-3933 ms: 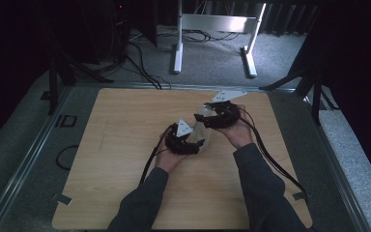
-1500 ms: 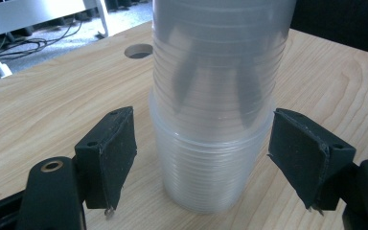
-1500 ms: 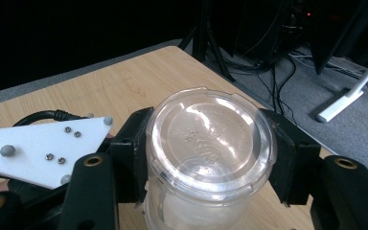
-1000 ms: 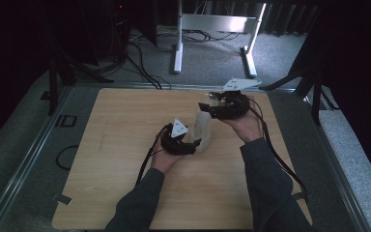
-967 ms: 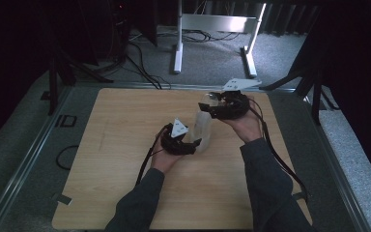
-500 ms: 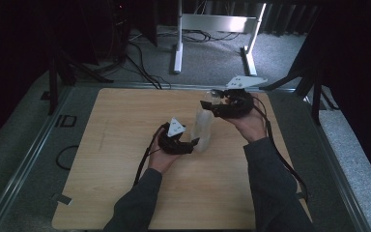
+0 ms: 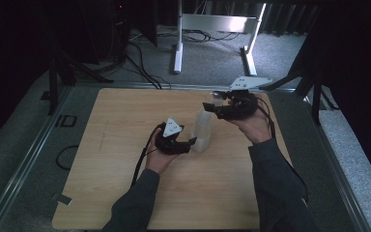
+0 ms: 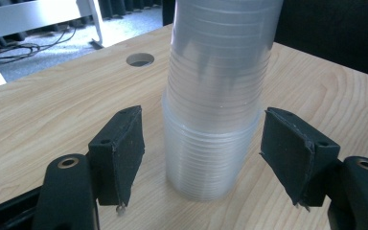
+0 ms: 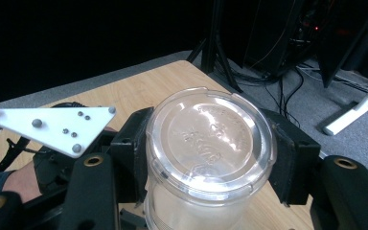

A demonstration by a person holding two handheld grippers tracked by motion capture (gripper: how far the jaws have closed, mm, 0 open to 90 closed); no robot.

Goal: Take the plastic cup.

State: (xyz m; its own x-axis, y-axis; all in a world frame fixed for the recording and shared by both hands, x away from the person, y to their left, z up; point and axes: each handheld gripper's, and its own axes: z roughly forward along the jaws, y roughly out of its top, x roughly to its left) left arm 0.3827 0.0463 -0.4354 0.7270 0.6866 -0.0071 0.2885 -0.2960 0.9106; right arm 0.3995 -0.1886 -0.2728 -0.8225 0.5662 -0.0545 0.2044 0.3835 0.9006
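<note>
Cups [image 7: 204, 126], clear plastic ones nested upside down in a tall stack, stand on the wooden table [image 7: 116, 145] near its middle. Right tool [image 7: 216, 105] grips the top cup of the stack, its black pads pressed on both sides just under the flat base. Left tool [image 7: 192, 143] sits low at the stack's foot; its jaws have just been closing, with the lower cups between them, pads not yet touching.
</note>
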